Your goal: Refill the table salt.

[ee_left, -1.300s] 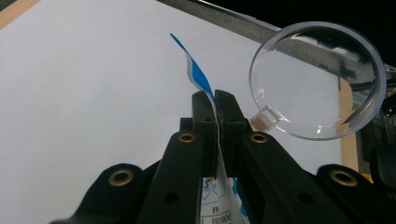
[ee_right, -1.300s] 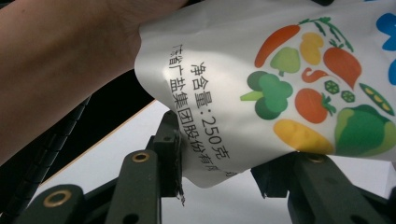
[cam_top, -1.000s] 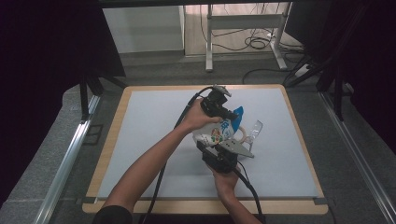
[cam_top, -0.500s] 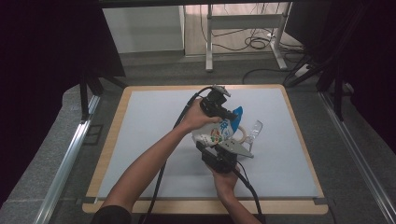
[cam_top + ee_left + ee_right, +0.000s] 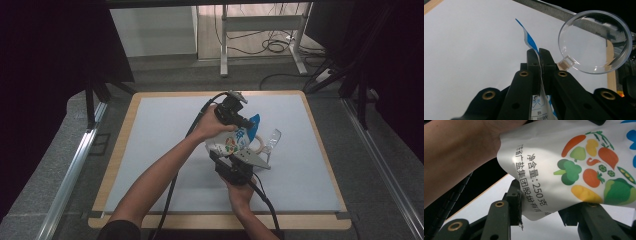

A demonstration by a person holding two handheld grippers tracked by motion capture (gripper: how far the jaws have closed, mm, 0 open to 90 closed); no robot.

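Note:
A white bag (image 5: pixel 234 143) printed with vegetables and a blue top hangs above the middle of the table. My left gripper (image 5: pixel 248 125) comes in from above and is shut on the bag's blue-and-white top edge (image 5: pixel 534 47), which is pinched flat between the jaws. My right gripper (image 5: pixel 233 156) reaches up from the near side. Its jaws stand on both sides of the bag's lower corner (image 5: pixel 536 212) and press on it. The printed face of the bag (image 5: pixel 579 167) fills most of the right gripper view. My left gripper (image 5: pixel 540 56) shows no gap between its jaws.
A clear round lid (image 5: pixel 596 41) of a see-through container (image 5: pixel 272 138) stands just right of the bag, close to my left gripper's tips. The pale mat (image 5: pixel 165 125) has a wooden border. A forearm (image 5: pixel 456 157) crosses behind the bag. Cables trail toward the near edge.

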